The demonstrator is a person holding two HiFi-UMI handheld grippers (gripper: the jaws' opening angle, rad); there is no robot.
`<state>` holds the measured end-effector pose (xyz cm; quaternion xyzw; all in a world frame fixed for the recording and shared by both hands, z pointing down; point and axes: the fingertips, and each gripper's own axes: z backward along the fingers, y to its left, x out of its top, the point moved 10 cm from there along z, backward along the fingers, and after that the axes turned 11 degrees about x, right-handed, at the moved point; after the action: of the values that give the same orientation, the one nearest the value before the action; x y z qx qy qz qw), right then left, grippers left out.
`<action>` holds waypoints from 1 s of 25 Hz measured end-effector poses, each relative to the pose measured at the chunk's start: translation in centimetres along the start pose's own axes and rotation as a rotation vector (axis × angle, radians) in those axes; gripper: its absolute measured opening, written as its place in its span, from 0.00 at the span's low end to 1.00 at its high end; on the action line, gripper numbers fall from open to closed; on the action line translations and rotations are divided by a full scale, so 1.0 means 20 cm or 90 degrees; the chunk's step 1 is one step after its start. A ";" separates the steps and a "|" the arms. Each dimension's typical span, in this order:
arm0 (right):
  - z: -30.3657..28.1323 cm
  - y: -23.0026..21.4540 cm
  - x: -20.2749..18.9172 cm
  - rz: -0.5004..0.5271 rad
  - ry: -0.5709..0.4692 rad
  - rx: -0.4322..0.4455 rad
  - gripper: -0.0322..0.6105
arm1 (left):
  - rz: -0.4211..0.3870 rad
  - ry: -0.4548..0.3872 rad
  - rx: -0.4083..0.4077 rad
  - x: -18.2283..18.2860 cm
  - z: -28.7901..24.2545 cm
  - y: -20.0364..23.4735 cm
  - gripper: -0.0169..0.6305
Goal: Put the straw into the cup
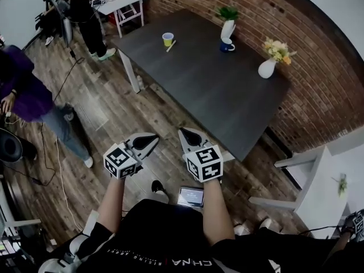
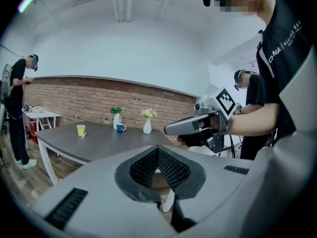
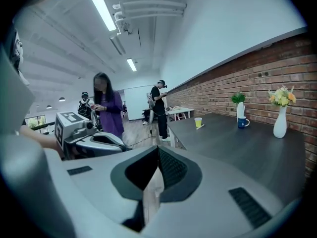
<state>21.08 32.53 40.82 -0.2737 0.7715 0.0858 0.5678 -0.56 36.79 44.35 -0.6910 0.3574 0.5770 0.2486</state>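
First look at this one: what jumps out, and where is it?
The left gripper and right gripper, both shut and empty, are held out over the wooden floor, short of the dark table. Near the table's far left edge stands a yellow cup, with the straw lying on the tabletop beside it.

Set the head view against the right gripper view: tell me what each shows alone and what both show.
Head view only: the marker cube on the right gripper, seen from above. Right gripper view only: the ceiling light strips. Both: the left gripper, the dark table, the yellow cup with the straw lying beside it, the blue mug, the flower vase and the brick wall.
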 end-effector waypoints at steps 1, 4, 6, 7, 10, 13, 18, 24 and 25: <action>-0.06 -0.01 0.02 -0.002 0.001 -0.005 0.06 | -0.002 -0.001 -0.003 0.01 -0.01 0.07 0.03; -0.20 -0.05 0.07 -0.005 0.001 -0.017 0.06 | 0.001 0.000 -0.008 0.02 -0.04 0.25 0.03; -0.25 -0.07 0.09 -0.011 0.007 -0.024 0.06 | 0.009 0.003 -0.009 0.02 -0.07 0.33 0.03; -0.28 -0.08 0.09 -0.016 0.012 -0.027 0.06 | 0.014 0.007 -0.009 0.02 -0.09 0.37 0.03; -0.33 -0.15 0.09 -0.035 0.019 -0.029 0.06 | 0.034 0.012 -0.011 -0.01 -0.14 0.46 0.03; -0.41 -0.25 0.10 -0.045 0.020 -0.028 0.06 | 0.046 0.014 -0.013 -0.02 -0.21 0.56 0.03; -0.64 -0.48 0.18 -0.042 0.015 -0.007 0.06 | 0.044 0.019 -0.005 -0.01 -0.39 0.77 0.03; -0.93 -0.82 0.38 -0.022 0.013 0.022 0.06 | 0.038 0.028 0.029 0.09 -0.63 1.09 0.03; -0.96 -0.88 0.42 -0.020 0.014 0.025 0.06 | 0.038 0.027 0.038 0.12 -0.67 1.15 0.03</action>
<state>12.60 6.51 42.85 -0.2757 0.7750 0.0583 0.5657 -9.98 11.92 46.50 -0.6843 0.4005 0.5585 0.2439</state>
